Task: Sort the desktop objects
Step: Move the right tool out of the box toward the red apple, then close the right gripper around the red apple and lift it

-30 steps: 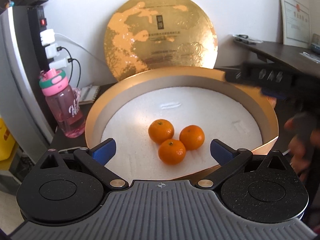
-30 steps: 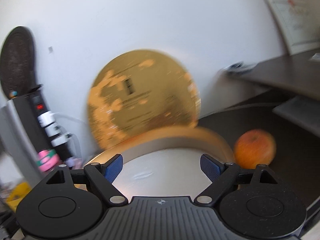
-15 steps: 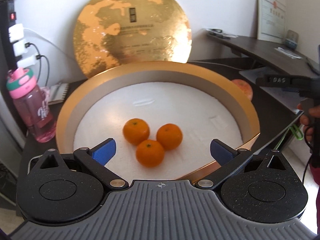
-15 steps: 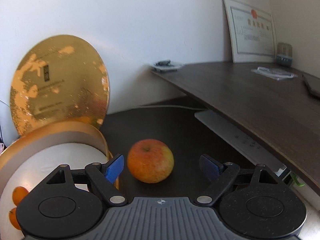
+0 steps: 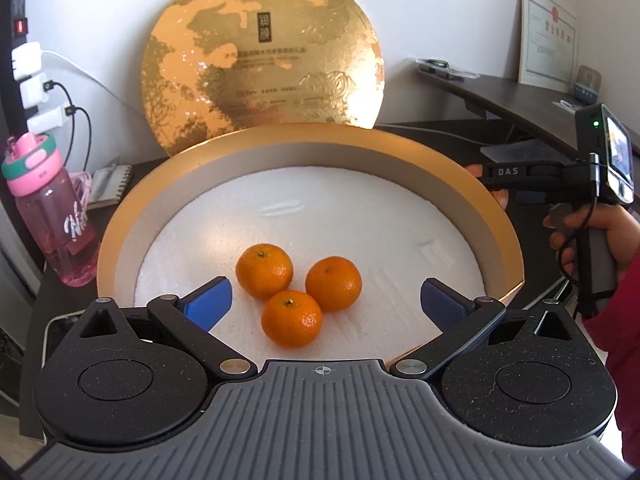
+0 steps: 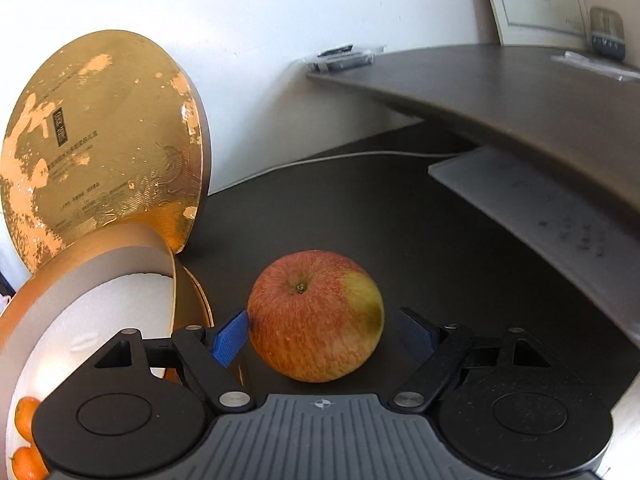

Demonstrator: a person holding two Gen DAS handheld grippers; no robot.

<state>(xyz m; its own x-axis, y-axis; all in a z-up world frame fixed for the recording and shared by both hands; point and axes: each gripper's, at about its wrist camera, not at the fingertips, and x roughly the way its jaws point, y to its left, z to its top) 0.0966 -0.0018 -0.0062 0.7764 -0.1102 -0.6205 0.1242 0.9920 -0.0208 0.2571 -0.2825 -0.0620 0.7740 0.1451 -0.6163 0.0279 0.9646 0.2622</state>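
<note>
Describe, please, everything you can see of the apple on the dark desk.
The apple is round, red-orange streaked, with a yellow-green patch on its right shoulder and a short stem in a dimple on top. It looks whole and sits upright on the dark desk, just right of the round gold box, apart from it. It lies between the fingers of the right gripper, whose jaws have just been closing; a gap shows at the right pad, and contact at the left is unclear.
</note>
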